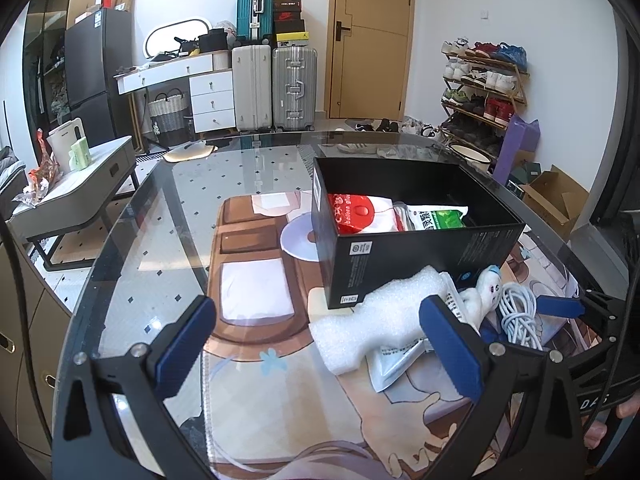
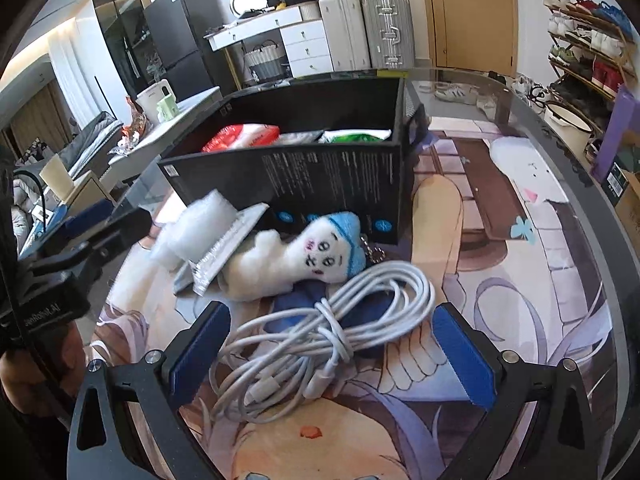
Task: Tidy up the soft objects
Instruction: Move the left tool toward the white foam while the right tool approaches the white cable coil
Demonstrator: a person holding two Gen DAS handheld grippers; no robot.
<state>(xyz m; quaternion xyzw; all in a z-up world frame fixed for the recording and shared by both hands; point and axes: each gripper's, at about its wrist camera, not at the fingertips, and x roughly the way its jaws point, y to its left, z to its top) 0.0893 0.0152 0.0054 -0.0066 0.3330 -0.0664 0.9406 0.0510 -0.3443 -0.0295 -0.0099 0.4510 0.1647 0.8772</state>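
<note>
A black open box (image 1: 424,252) (image 2: 320,172) on the glass table holds a red-and-white packet (image 1: 362,214) and a green-and-white packet (image 1: 436,216). In front of it lie white foam wrap (image 1: 372,320) (image 2: 192,224), a flat silver pouch (image 1: 394,360) (image 2: 224,248), a white plush toy with a blue cap (image 1: 486,292) (image 2: 304,260) and a coiled white cable (image 1: 520,316) (image 2: 320,336). My left gripper (image 1: 320,340) is open, the foam between its fingers. My right gripper (image 2: 332,356) is open around the cable.
The round glass table (image 1: 168,208) lies over a printed mat (image 1: 256,304). A grey side table (image 1: 80,176) stands to the left. Suitcases (image 1: 276,88), a white dresser and a shoe rack (image 1: 484,88) stand by the far wall.
</note>
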